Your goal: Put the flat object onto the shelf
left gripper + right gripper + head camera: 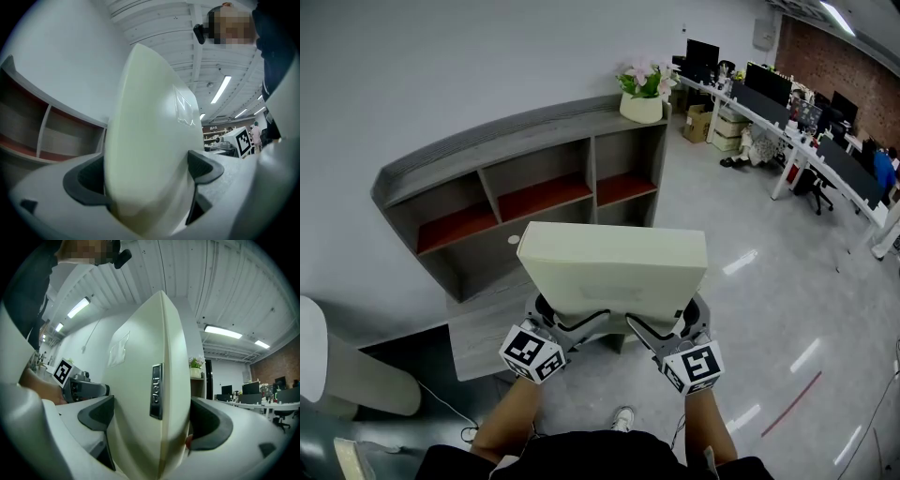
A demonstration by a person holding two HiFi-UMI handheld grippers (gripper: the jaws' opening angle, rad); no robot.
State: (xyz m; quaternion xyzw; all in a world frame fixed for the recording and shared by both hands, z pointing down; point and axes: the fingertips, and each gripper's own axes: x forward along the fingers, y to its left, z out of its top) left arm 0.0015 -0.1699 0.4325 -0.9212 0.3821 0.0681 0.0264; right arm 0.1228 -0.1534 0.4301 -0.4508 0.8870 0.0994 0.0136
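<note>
A flat cream-white box (614, 270) is held level in front of the grey shelf unit (534, 178), which has red-floored compartments. My left gripper (565, 323) is shut on the box's near left edge, and my right gripper (649, 328) is shut on its near right edge. In the left gripper view the box (150, 140) fills the space between the dark pads (201, 168). In the right gripper view the box (145, 390) shows a small label on its edge and is clamped between the pads (208, 423).
A potted pink flower (643, 89) stands on the shelf's top right end. A white rounded object (337, 370) sits at the left. Desks with monitors (787, 98) and chairs run along the right of the grey floor (769, 309).
</note>
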